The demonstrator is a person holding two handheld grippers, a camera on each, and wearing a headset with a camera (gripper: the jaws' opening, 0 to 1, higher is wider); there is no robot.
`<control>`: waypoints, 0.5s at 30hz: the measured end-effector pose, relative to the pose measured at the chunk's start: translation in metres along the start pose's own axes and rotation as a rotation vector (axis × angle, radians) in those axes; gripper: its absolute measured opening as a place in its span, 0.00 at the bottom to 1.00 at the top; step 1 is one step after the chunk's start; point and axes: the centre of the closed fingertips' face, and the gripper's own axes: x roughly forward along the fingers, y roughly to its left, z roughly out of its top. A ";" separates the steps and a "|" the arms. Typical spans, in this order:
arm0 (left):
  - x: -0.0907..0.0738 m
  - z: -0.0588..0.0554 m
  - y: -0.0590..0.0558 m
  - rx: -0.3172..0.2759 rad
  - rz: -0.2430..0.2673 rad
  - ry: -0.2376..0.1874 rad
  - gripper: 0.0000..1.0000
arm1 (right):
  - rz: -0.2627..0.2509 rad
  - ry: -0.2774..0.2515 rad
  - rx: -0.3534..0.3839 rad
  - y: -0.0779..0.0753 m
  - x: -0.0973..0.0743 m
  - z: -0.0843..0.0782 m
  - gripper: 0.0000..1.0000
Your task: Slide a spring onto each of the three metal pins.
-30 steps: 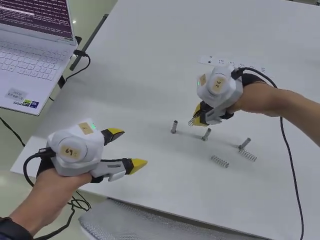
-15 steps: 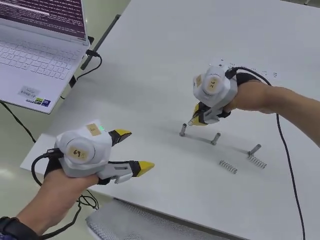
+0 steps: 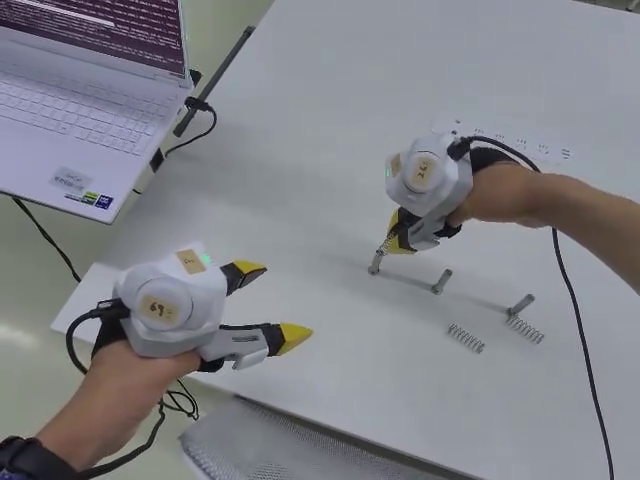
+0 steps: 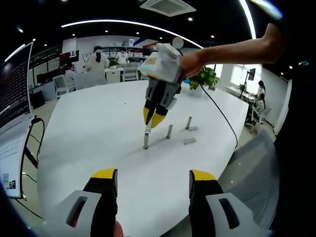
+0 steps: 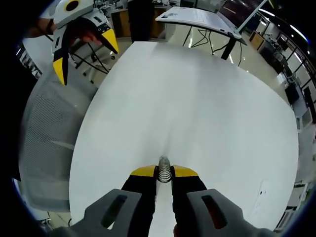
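The right gripper (image 3: 400, 241), its yellow-tipped jaws drawn narrow, pinches a small coiled steel spring (image 3: 385, 243) by its upper end. The coil hangs down over the first short grey metal pin (image 3: 376, 263), which stands upright on the white tabletop (image 3: 330, 110) toward its near edge. The spring's lower end is right at the pin's top, and whether it has gone over the tip cannot be told. In the right gripper view the spring (image 5: 164, 169) sits squeezed between the two pads. The second pin (image 3: 441, 282) and third pin (image 3: 519, 305) stand farther toward the right edge, with two loose springs (image 3: 465, 338) lying flat just beside them. The left gripper (image 3: 272, 300) hovers with jaws wide apart and nothing between them, over the near edge and well apart from the pins. An open silver laptop (image 3: 80, 100) sits beyond the left edge.
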 end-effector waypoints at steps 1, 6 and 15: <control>0.000 0.000 0.000 -0.001 0.000 0.000 0.54 | 0.000 0.003 -0.005 0.000 0.001 0.000 0.09; -0.002 -0.002 0.002 -0.005 0.002 0.001 0.53 | 0.004 0.014 -0.016 -0.001 0.004 0.000 0.09; -0.003 -0.005 0.002 -0.013 0.006 0.005 0.53 | 0.016 0.033 -0.034 0.000 0.011 0.000 0.09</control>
